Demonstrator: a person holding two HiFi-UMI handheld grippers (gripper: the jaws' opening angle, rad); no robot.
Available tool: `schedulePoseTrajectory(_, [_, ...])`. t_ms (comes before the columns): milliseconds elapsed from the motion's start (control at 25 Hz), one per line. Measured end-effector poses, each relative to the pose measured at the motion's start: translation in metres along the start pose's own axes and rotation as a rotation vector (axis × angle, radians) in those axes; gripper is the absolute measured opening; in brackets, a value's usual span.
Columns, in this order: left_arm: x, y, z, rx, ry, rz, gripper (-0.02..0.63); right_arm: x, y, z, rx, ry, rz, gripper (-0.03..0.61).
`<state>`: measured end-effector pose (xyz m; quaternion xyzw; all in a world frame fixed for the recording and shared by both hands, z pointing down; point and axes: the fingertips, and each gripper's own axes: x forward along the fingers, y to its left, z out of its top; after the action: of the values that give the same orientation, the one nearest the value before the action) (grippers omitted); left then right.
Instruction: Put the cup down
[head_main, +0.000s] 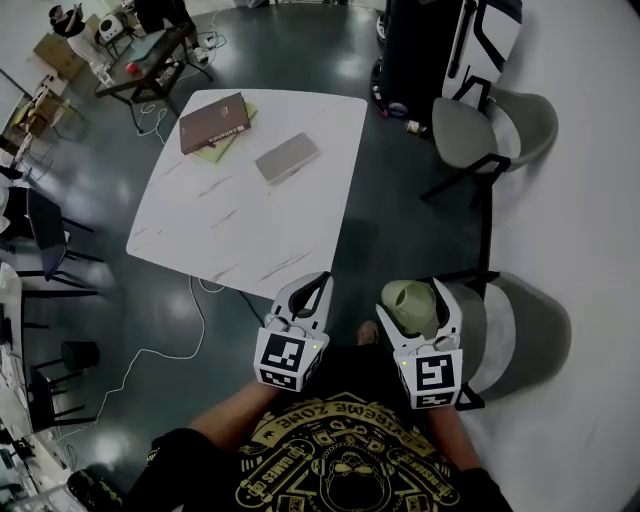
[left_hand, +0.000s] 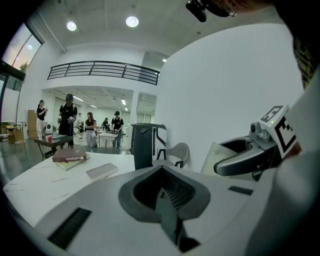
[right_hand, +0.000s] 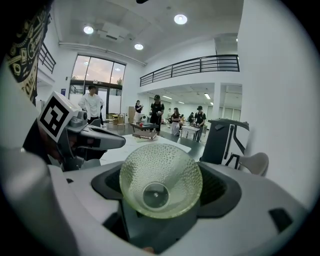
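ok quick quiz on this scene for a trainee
1. True or false: the cup sits in the left hand-held gripper.
2. Under the brown book lies: A a yellow-green book, B a laptop, C a plate.
3. Is the left hand-held gripper open or shut?
Key: 1 false, the right hand-held gripper holds it; 2 A; 3 shut.
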<state>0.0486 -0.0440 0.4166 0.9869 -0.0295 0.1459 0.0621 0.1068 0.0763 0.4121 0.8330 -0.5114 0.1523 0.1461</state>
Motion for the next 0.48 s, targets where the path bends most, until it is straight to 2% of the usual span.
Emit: schedulePoseTrajectory(480, [0.017,-0.008,-0.005,-0.053,0.027,0.189,0.011,0.026,-0.024,-0.004,-0.074,-0.016,0.201,0.405])
